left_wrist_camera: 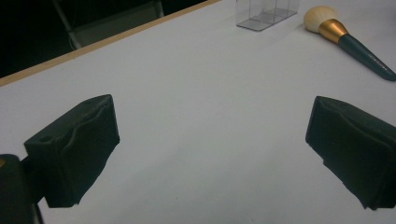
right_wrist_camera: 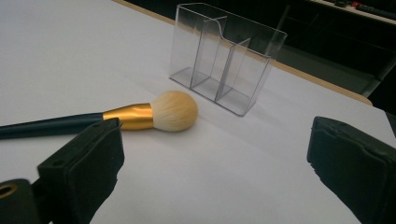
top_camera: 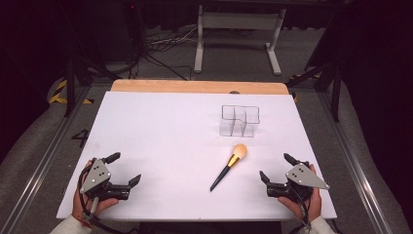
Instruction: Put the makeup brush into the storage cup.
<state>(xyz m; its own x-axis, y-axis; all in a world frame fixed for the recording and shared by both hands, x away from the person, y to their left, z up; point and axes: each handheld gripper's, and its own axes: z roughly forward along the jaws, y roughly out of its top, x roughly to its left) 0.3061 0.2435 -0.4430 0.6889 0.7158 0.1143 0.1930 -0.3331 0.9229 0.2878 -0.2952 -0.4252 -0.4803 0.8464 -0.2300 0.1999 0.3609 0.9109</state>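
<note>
Near edge of the white table top (top_camera: 160, 146): both hands hold their tools low, close to the person's side, well apart from each other.

Left gripper (top_camera: 125, 168), black two-jaw tool with a grey three-cornered plate on top: jaws spread wide, nothing between them. In the left gripper view only bare white surface lies between the two black pads (left_wrist_camera: 74, 149).

Right gripper (top_camera: 275, 167), same build: jaws likewise spread wide and empty. In the right gripper view its left pad (right_wrist_camera: 84, 172) sits in front of the brush handle without touching it, as far as can be told.

Middle of table, right of centre: makeup brush with dark blue-green handle, gold metal collar and cream rounded bristle head (top_camera: 229, 166). It lies flat, on a diagonal, bristle head toward the far right and handle tip toward the person. It is near the right gripper, closer to it than to the left one, held by neither.

Farther back: clear plastic organiser box with three upright compartments (top_camera: 238, 121), standing upright just beyond the bristle head, apart from it.

Far edge: a strip of pale wood (top_camera: 195, 87) borders the white top.
</note>
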